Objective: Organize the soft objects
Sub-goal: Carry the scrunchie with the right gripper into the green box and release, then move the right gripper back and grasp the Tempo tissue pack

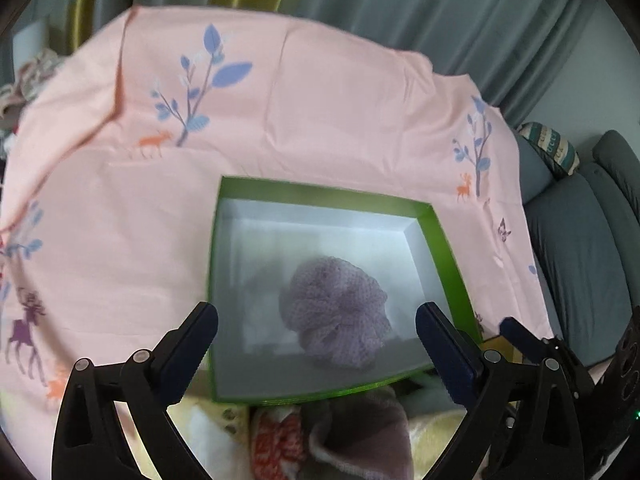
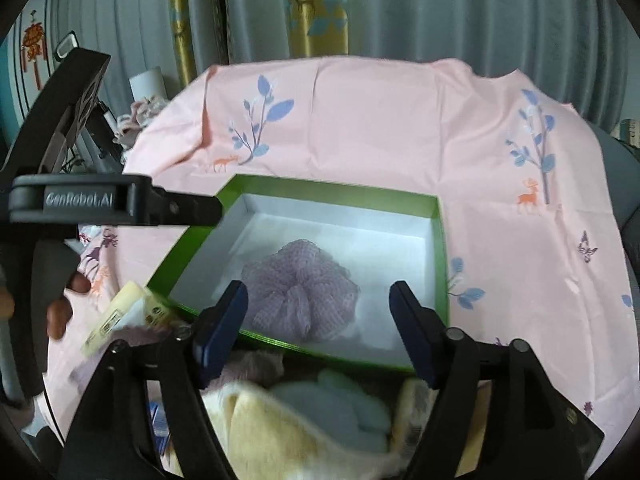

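Left wrist view first: nearest the lens, a heap of soft things (image 1: pixel 328 436) lies just short of the green box (image 1: pixel 440 236), a yellow towel, a red-and-white knit and a mauve cloth pressed against the box's near wall. The left gripper (image 1: pixel 316 328) hangs over that near wall with its jaws spread wide and nothing between them; its blue pads (image 1: pixel 444 344) touch neither the box nor its contents. Inside the box, on the white floor toward the near right, sits the purple mesh bath puff (image 1: pixel 338 316), clear of all four walls. The rest of the box floor is bare, most of it on the far and left sides of the puff.

From the right wrist view, the right gripper (image 2: pixel 320 320) also stands apart, somewhat less wide, empty, poised above the near wall of the box (image 2: pixel 438 248) with the puff (image 2: pixel 300 292) seen between its fingers but lower down. Below it the pile (image 2: pixel 280 408) shows a cream towel and a pale blue-green cloth. Left of the box a small yellow tube (image 2: pixel 116 312) lies on the cloth, and the left gripper's body reaches across the box's left corner, with fingers of the person's hand (image 2: pixel 64 304) on its handle.

Beyond the box the pink printed cloth (image 1: pixel 320 100) spreads flat and open over the counter to its far edge. Grey curtains (image 2: pixel 480 12) hang behind, and a grey sofa (image 1: pixel 580 248) lies right of the box.
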`<state>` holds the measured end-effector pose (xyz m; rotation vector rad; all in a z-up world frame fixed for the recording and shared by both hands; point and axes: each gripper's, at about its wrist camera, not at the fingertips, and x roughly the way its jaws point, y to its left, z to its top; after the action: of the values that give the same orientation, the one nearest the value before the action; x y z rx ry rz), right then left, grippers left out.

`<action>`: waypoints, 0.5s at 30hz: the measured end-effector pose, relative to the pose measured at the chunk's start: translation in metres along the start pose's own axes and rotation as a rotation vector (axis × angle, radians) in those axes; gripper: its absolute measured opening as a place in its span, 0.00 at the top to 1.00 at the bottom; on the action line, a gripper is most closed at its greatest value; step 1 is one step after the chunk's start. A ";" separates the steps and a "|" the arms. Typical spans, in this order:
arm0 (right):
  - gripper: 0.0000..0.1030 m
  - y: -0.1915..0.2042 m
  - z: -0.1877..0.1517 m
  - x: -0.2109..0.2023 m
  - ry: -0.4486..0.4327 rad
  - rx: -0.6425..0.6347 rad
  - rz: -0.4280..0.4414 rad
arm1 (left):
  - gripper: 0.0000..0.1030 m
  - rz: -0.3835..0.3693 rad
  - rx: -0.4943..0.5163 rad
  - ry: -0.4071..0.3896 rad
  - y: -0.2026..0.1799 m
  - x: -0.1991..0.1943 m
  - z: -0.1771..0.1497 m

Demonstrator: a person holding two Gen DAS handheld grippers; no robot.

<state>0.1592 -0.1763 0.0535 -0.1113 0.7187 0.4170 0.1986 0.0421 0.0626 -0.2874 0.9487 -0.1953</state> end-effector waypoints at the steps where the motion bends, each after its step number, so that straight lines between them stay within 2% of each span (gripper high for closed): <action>1: 0.22 0.000 -0.002 -0.005 -0.007 0.002 0.000 | 0.04 0.003 0.006 -0.012 -0.001 -0.006 -0.003; 5: 0.15 0.003 -0.018 -0.033 -0.034 0.006 -0.012 | 0.04 0.027 0.036 -0.067 -0.006 -0.037 -0.019; 10: 0.10 0.014 -0.039 -0.060 -0.055 -0.011 -0.003 | 0.04 0.032 0.069 -0.095 -0.012 -0.061 -0.043; 15: 0.10 0.034 -0.062 -0.078 -0.064 -0.089 0.010 | 0.04 0.021 0.084 -0.114 -0.010 -0.078 -0.077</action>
<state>0.0542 -0.1867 0.0597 -0.1773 0.6380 0.4597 0.0902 0.0436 0.0836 -0.2095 0.8277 -0.1970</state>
